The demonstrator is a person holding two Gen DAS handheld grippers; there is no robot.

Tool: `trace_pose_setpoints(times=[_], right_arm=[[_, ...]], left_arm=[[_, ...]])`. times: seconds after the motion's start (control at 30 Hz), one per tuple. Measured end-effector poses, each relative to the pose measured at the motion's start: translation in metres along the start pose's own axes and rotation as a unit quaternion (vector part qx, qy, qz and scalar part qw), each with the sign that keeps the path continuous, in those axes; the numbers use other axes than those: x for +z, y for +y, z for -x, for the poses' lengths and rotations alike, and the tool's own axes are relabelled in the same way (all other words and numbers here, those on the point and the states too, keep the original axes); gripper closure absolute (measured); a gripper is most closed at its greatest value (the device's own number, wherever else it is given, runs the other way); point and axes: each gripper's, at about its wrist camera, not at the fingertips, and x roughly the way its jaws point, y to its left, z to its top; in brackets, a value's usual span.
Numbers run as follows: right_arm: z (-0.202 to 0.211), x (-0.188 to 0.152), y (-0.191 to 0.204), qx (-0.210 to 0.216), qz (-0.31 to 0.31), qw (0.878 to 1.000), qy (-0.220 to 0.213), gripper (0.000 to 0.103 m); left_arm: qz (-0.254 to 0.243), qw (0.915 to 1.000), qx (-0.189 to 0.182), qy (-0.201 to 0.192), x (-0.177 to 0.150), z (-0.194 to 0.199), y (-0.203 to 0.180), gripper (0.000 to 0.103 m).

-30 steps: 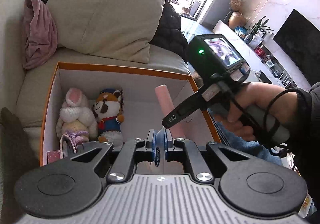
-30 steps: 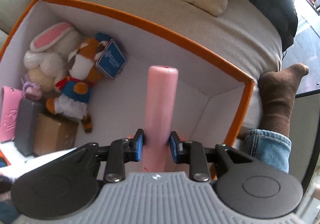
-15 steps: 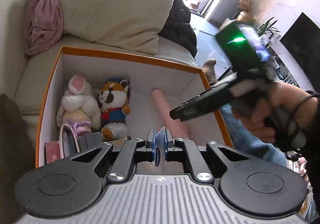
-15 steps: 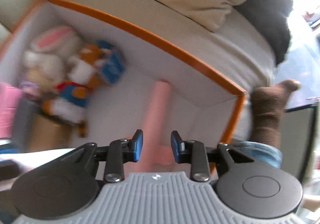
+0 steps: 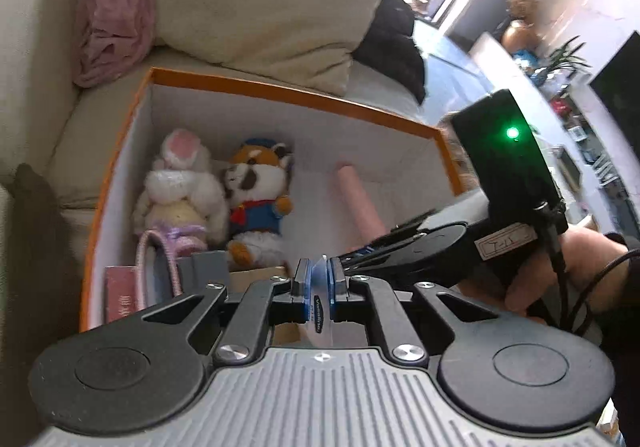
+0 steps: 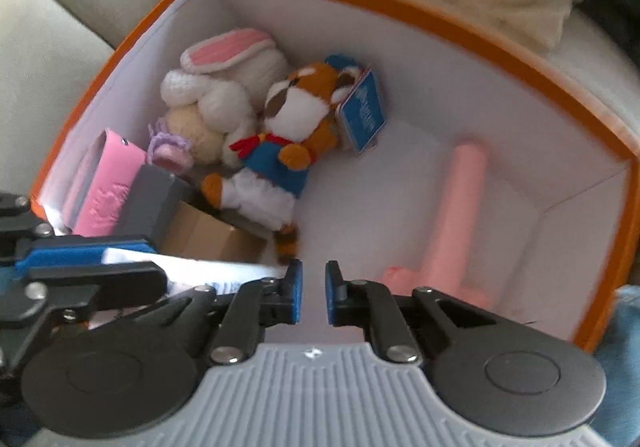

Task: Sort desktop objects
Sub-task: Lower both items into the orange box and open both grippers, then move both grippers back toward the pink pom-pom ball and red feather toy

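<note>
Since pink tube (image 6: 452, 215) lies in box (image 6: 400, 13) lower right, R tool (image 6: 313, 297) gapes empty; L tool (image 5: 318, 279) pinches thin packet (image 5: 320, 311) for drop-in.

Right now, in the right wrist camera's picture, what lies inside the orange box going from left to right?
Pink case → grey box → white rabbit plush → red panda plush → blue hang tag → pink cylinder.
</note>
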Motion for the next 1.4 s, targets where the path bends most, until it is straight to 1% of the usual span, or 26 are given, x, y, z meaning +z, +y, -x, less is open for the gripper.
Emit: trace_pose_setpoints(times=[0.07, 0.13, 0.17, 0.23, 0.27, 0.33, 0.37, 0.47, 0.53, 0.67, 0.8, 0.83, 0.93, 1.0, 1.1, 1.13, 1.2, 1.3, 1.4], right_arm=[[-0.004, 0.0, 0.001, 0.025, 0.0, 1.0, -0.005, 0.096], [-0.01, -0.002, 0.004, 0.069, -0.008, 0.998, 0.005, 0.101], [-0.011, -0.004, 0.008, 0.07, -0.001, 0.998, 0.004, 0.102], [-0.011, -0.005, 0.019, 0.055, 0.026, 0.998, 0.002, 0.102], [-0.013, -0.004, 0.019, 0.062, 0.023, 0.998, 0.012, 0.102], [-0.019, -0.004, 0.013, 0.077, -0.006, 0.996, 0.035, 0.102], [-0.02, -0.005, 0.012, 0.077, -0.009, 0.996, 0.033, 0.102], [-0.014, -0.005, 0.005, 0.052, -0.017, 0.998, 0.016, 0.099], [-0.009, -0.006, -0.003, 0.053, -0.036, 0.998, 0.014, 0.097], [0.007, -0.007, -0.01, 0.038, -0.031, 0.999, 0.004, 0.096], [0.035, -0.006, -0.02, 0.023, -0.035, 0.999, -0.014, 0.077], [0.041, -0.006, -0.021, 0.013, -0.029, 0.999, -0.013, 0.076], [0.057, -0.005, -0.016, -0.039, 0.004, 0.999, 0.014, 0.07], [0.06, -0.011, -0.017, -0.052, 0.014, 0.998, 0.041, 0.07], [0.061, -0.019, -0.025, -0.072, 0.019, 0.994, 0.079, 0.069], [0.066, -0.024, -0.023, -0.072, 0.025, 0.993, 0.087, 0.068], [0.061, -0.023, -0.018, -0.068, 0.032, 0.991, 0.11, 0.065], [0.049, -0.02, -0.017, -0.063, 0.027, 0.987, 0.147, 0.065], [0.045, -0.018, -0.012, -0.057, 0.037, 0.984, 0.164, 0.065]], left_arm=[[0.004, 0.9999, 0.009, 0.006, 0.0, 0.0, 0.001, 0.095], [0.006, 0.9999, 0.01, 0.011, -0.001, 0.002, 0.001, 0.095], [0.006, 0.9998, 0.012, 0.016, -0.001, 0.003, 0.001, 0.095], [0.001, 0.9997, 0.019, 0.015, -0.001, 0.004, -0.002, 0.095], [-0.001, 0.9997, 0.019, 0.012, 0.0, 0.004, -0.002, 0.095], [0.001, 0.9998, 0.016, 0.011, -0.001, 0.003, -0.001, 0.095], [0.002, 0.9998, 0.015, 0.01, -0.001, 0.002, 0.0, 0.095], [0.004, 0.9999, 0.014, 0.003, -0.001, 0.008, 0.002, 0.095], [0.003, 0.9999, 0.015, -0.003, 0.001, 0.014, 0.003, 0.095], [0.01, 0.9994, 0.028, -0.015, 0.004, 0.025, 0.011, 0.095], [0.015, 0.9992, 0.035, -0.013, 0.002, 0.029, 0.016, 0.095], [0.013, 0.9992, 0.037, -0.011, 0.001, 0.03, 0.016, 0.095], [0.007, 0.9991, 0.043, 0.0, -0.002, 0.031, 0.015, 0.095], [0.001, 0.9989, 0.047, 0.007, -0.006, 0.033, 0.015, 0.095], [-0.012, 0.9983, 0.056, 0.006, -0.012, 0.04, 0.015, 0.095], [-0.019, 0.9983, 0.056, 0.004, -0.014, 0.042, 0.014, 0.095], [-0.032, 0.9983, 0.049, -0.002, -0.019, 0.048, 0.013, 0.095], [-0.054, 0.9978, 0.036, -0.015, -0.024, 0.05, 0.01, 0.095], [-0.076, 0.9965, 0.027, -0.024, -0.026, 0.045, 0.006, 0.095]])
